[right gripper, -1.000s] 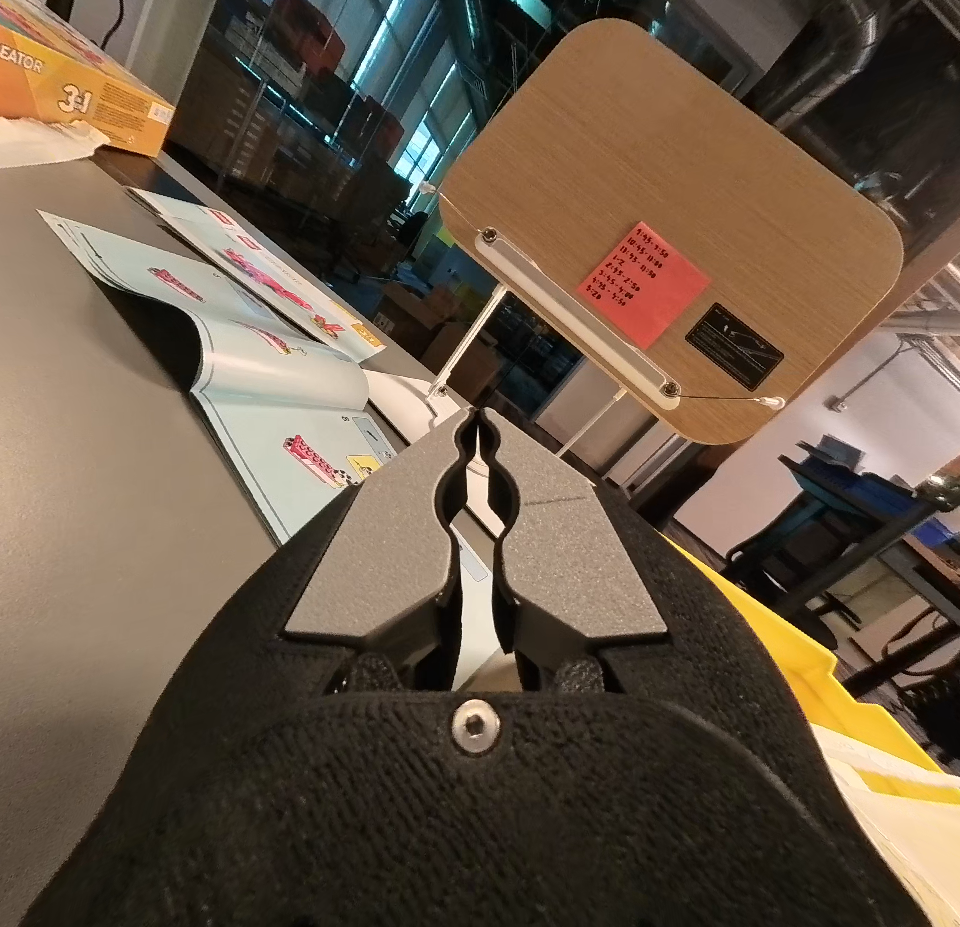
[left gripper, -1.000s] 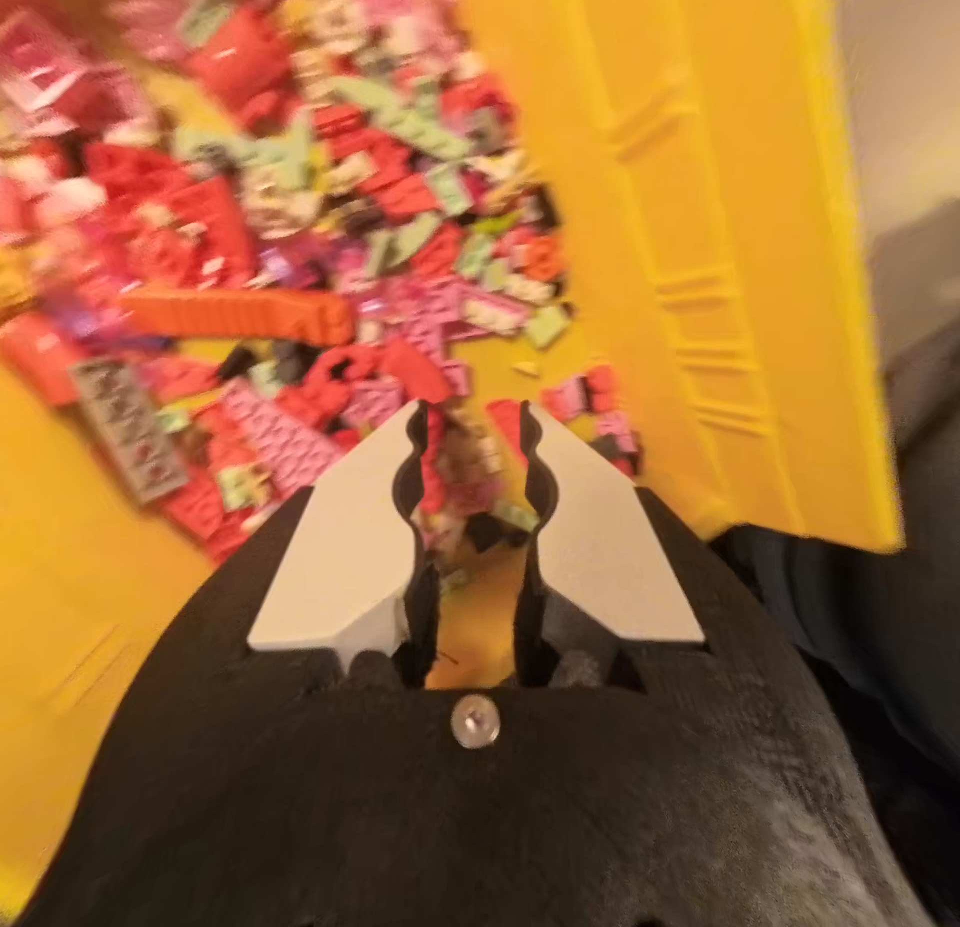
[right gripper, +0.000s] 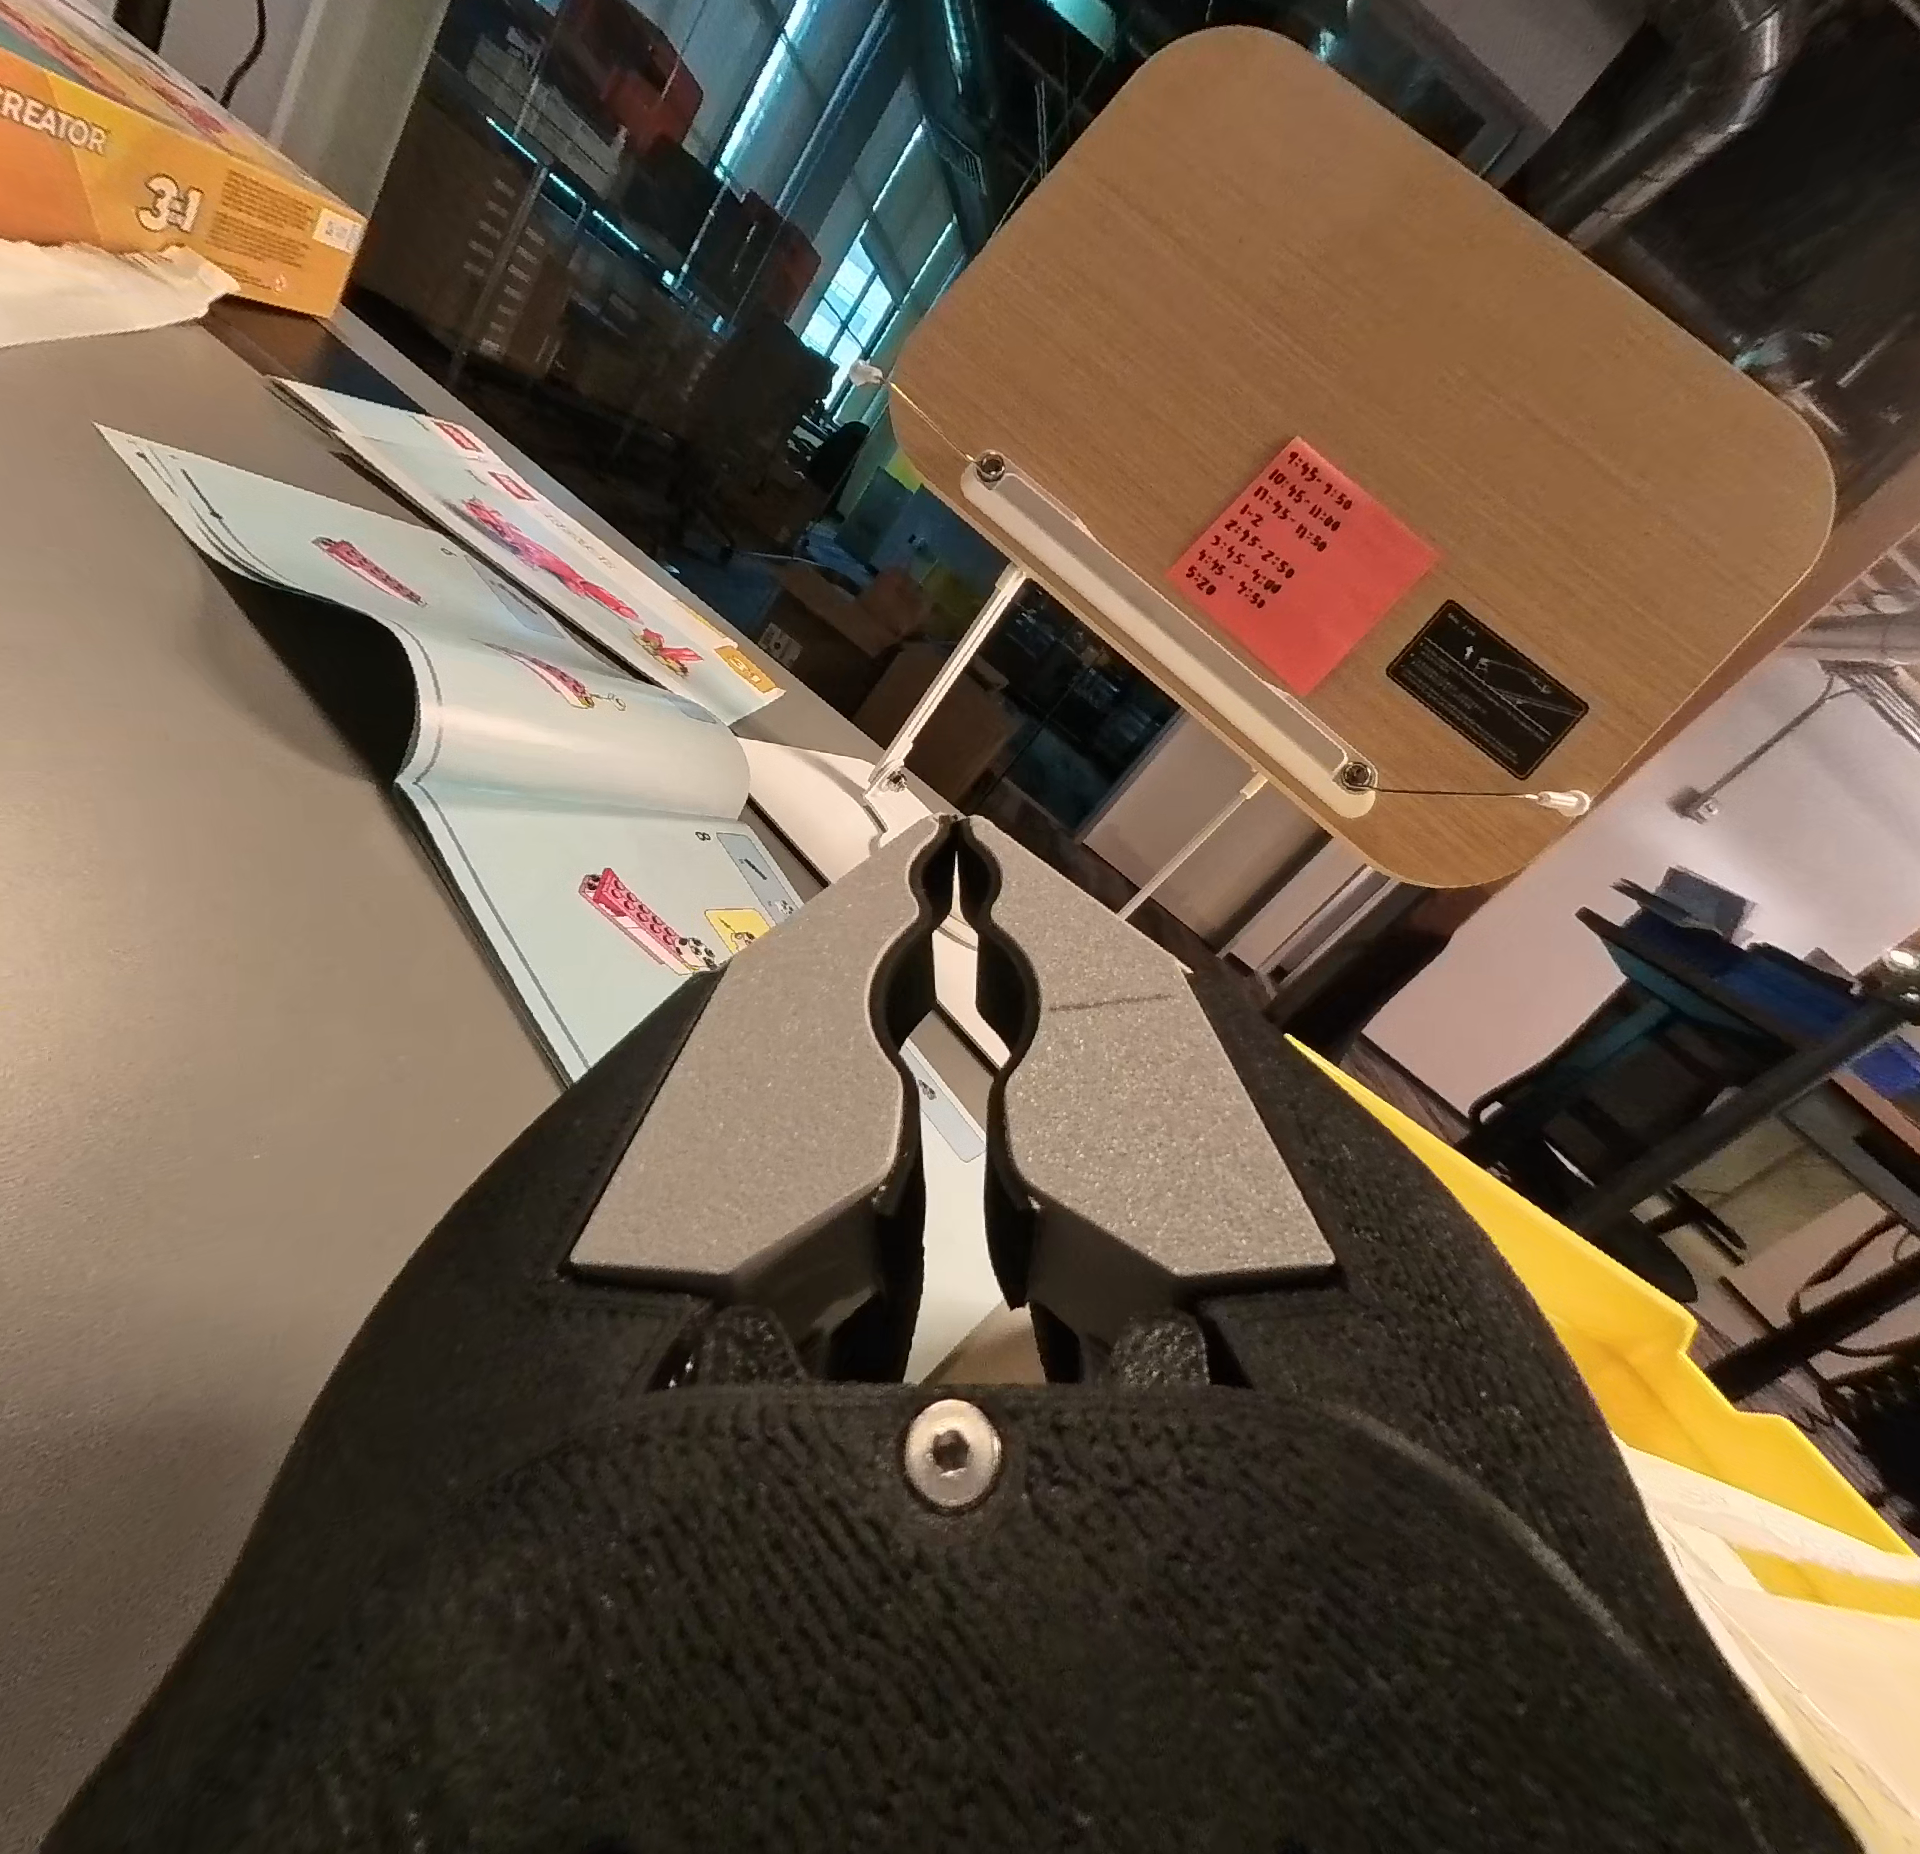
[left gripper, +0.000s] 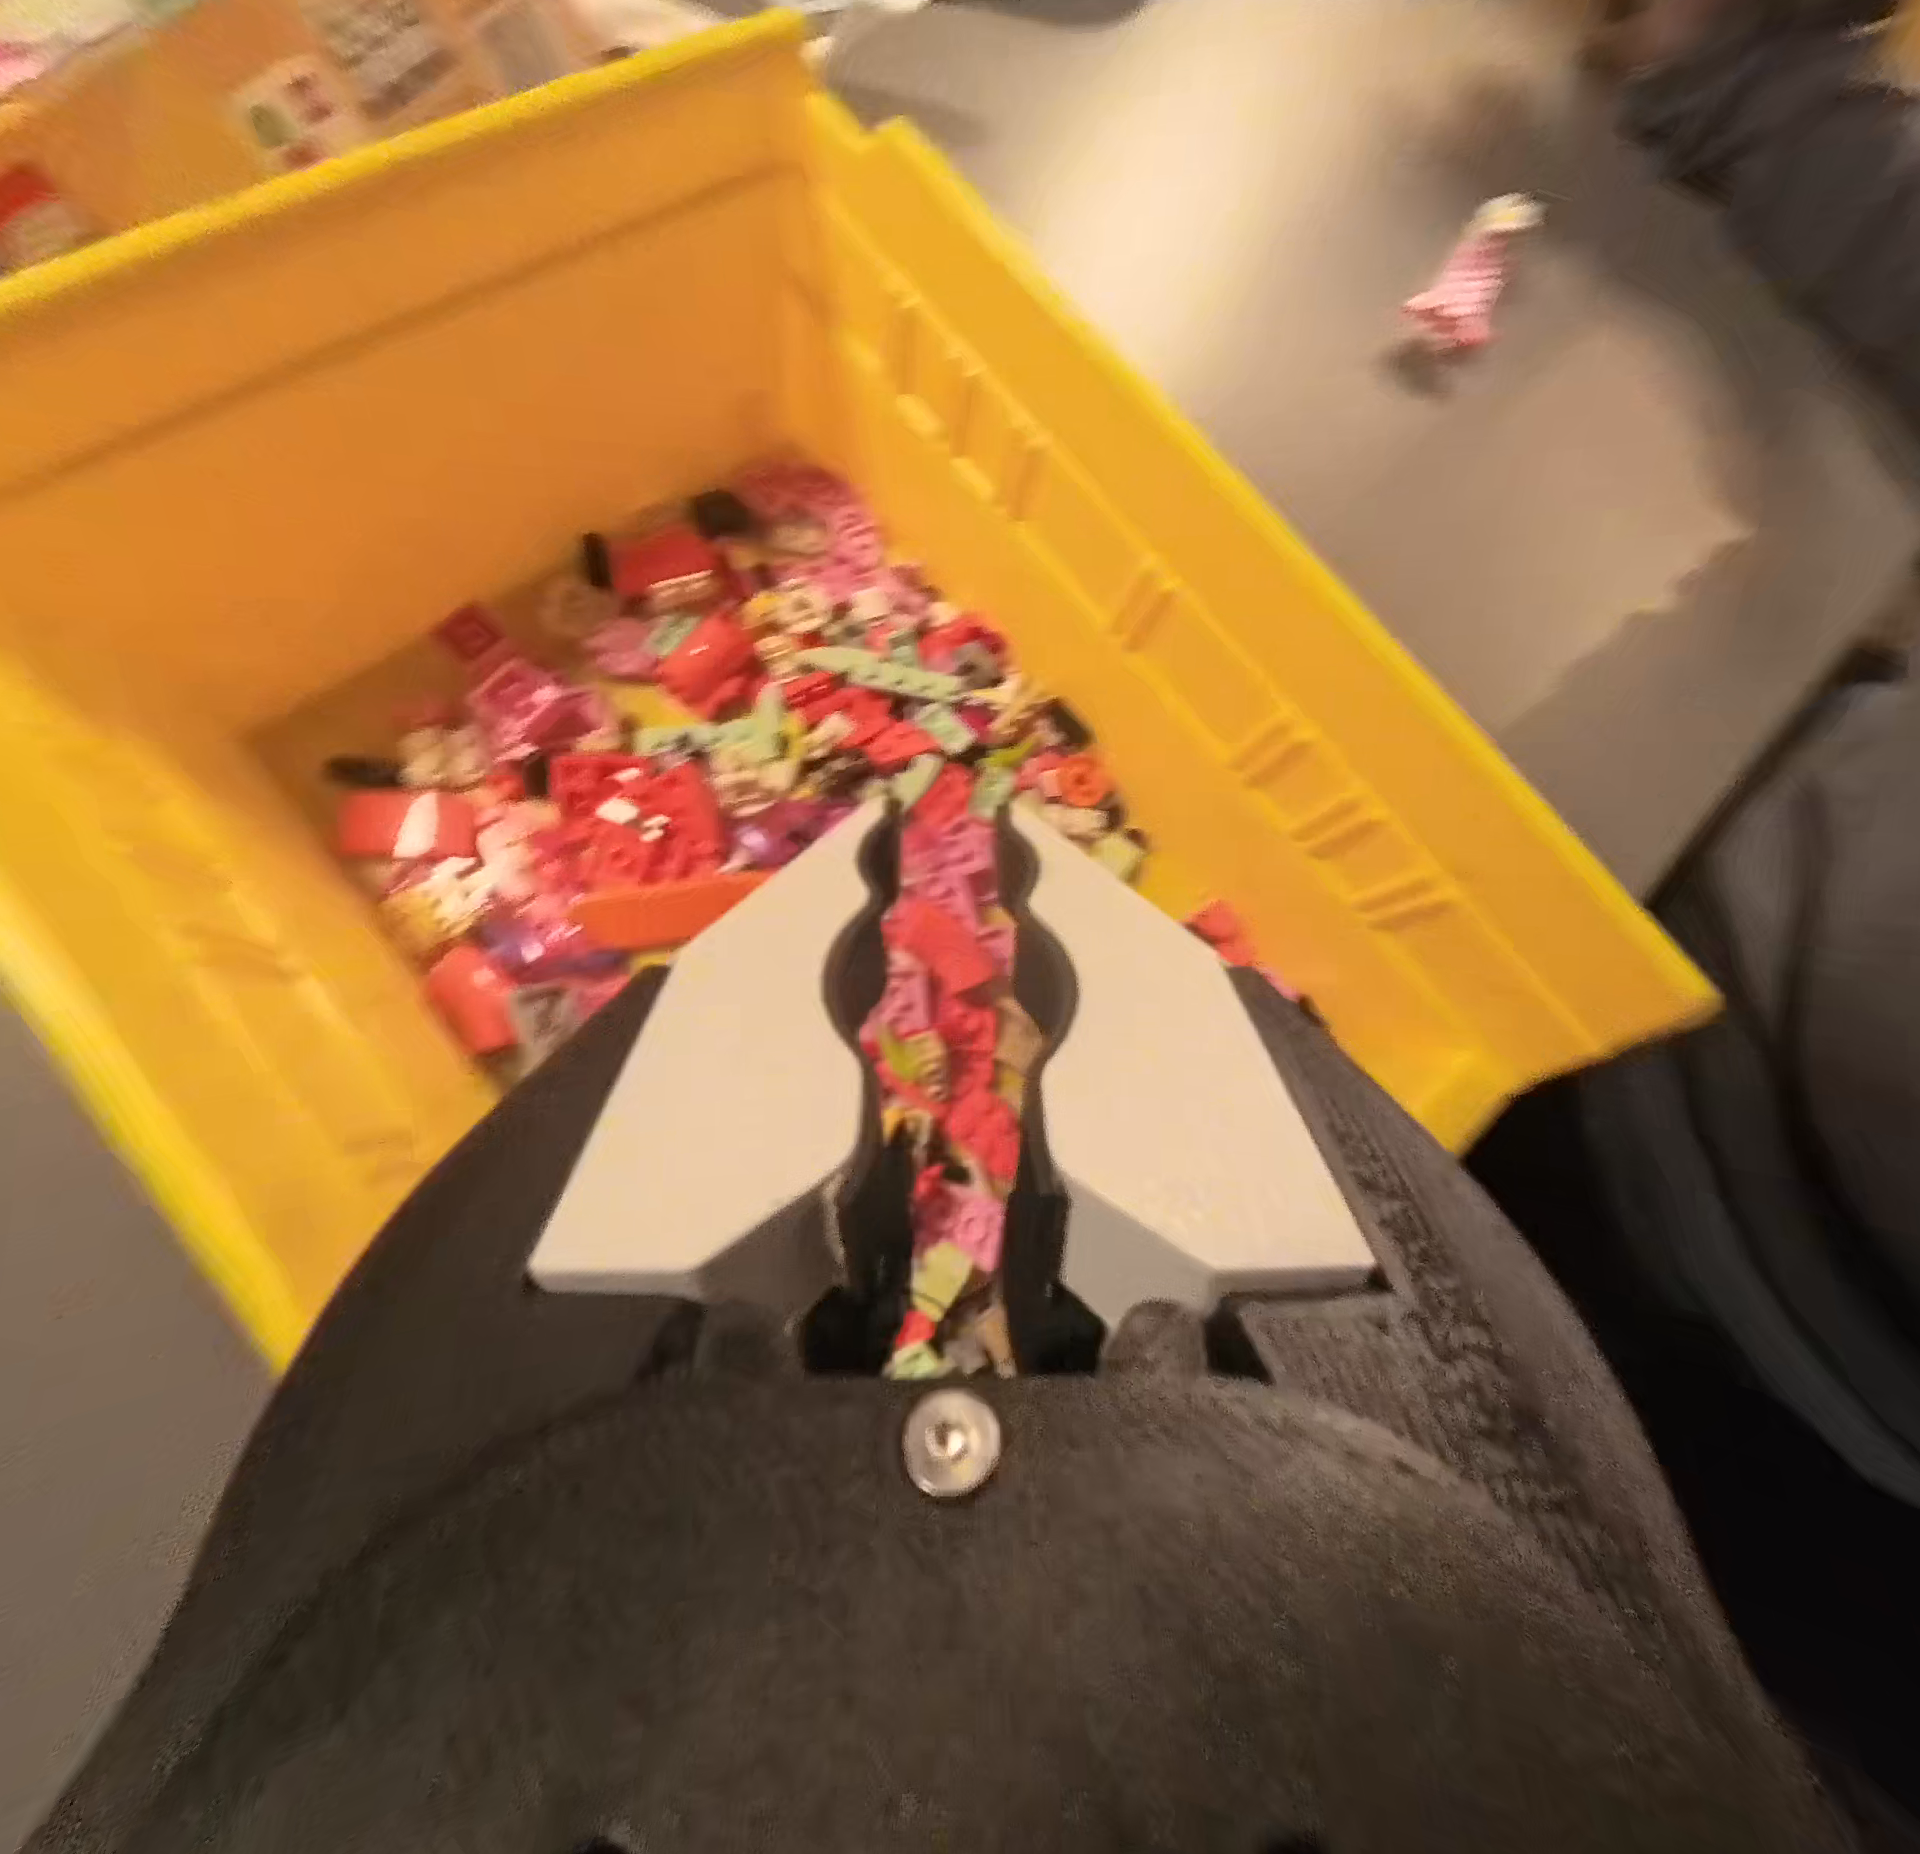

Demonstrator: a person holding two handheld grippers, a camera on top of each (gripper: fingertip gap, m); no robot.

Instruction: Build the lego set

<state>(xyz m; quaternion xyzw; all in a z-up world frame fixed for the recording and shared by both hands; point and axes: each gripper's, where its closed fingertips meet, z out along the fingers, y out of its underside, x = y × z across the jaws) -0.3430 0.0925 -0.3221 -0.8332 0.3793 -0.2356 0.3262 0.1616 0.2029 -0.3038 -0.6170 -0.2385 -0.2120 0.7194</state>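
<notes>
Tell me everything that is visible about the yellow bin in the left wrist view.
The yellow bin looks like moulded plastic, open on top, with tall smooth walls and raised ribs along its right wall. It stands on a grey table, set at an angle in the picture. Its floor is covered with small toy bricks, mostly red and pink, some pale green. The left claw hangs above them, open, touching nothing. An orange box lies behind the bin.

Writing on box (right gripper: 177,215); red note (right gripper: 1299,568); black sticker (right gripper: 1486,687)

Your left wrist view is warm-toned and smeared throughout by motion blur. Your right wrist view is sharp, dimmer, with cool window light behind; both bend at the edges.
</notes>
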